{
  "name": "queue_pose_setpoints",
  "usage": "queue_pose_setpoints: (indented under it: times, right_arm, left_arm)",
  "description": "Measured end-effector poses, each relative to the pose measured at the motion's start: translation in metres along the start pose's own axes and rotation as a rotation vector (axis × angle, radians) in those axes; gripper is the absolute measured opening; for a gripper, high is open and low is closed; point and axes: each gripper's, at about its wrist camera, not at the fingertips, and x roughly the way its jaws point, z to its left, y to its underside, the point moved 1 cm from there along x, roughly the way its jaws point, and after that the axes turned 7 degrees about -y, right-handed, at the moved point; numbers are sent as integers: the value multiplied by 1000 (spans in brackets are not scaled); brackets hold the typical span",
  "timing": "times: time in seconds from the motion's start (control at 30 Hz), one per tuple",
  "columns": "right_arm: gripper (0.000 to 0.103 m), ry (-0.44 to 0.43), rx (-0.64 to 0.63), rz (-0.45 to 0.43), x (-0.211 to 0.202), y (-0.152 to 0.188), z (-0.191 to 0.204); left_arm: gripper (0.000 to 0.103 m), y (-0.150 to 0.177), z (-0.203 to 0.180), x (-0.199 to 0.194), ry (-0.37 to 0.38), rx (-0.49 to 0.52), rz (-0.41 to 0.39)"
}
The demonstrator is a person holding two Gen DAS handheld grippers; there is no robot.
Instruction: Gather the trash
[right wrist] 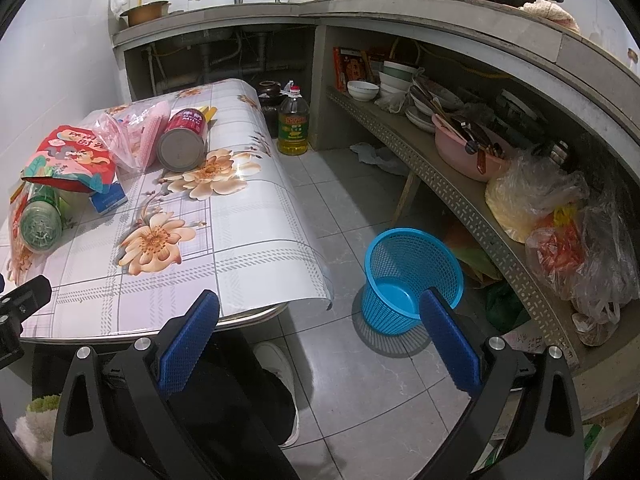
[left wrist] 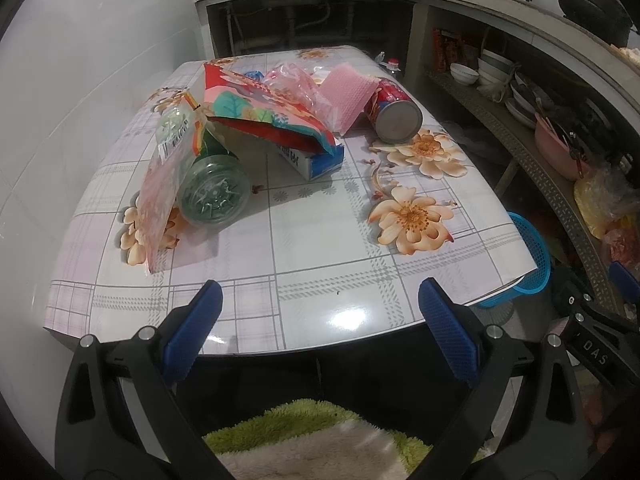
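Trash lies on the flower-print table (left wrist: 320,280): a green bottle (left wrist: 214,194) on its side under a clear printed wrapper (left wrist: 160,208), a red and pink snack bag (left wrist: 260,114) over a blue and white box (left wrist: 320,162), a pink plastic bag (left wrist: 296,84), a pink sponge (left wrist: 346,98) and a red can (left wrist: 394,110) on its side. The same can (right wrist: 182,142), snack bag (right wrist: 70,160) and bottle (right wrist: 40,222) show in the right wrist view. A blue mesh bin (right wrist: 412,280) stands empty on the floor. My left gripper (left wrist: 320,294) is open at the table's near edge. My right gripper (right wrist: 320,304) is open, holding nothing.
A concrete counter runs along the back and right, with a shelf (right wrist: 440,184) of bowls, a pink basin (right wrist: 468,152) and plastic bags (right wrist: 560,224). An oil bottle (right wrist: 294,126) stands on the floor by the table. A person's shoe (right wrist: 280,364) is below the right gripper.
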Motion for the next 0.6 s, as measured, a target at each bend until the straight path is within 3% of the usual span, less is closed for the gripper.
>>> queue_pose_setpoints:
  times: [0.6]
  right_arm:
    - [97, -2, 2, 0, 0, 0, 0]
  left_arm:
    - [94, 1, 1, 0, -8, -2, 9]
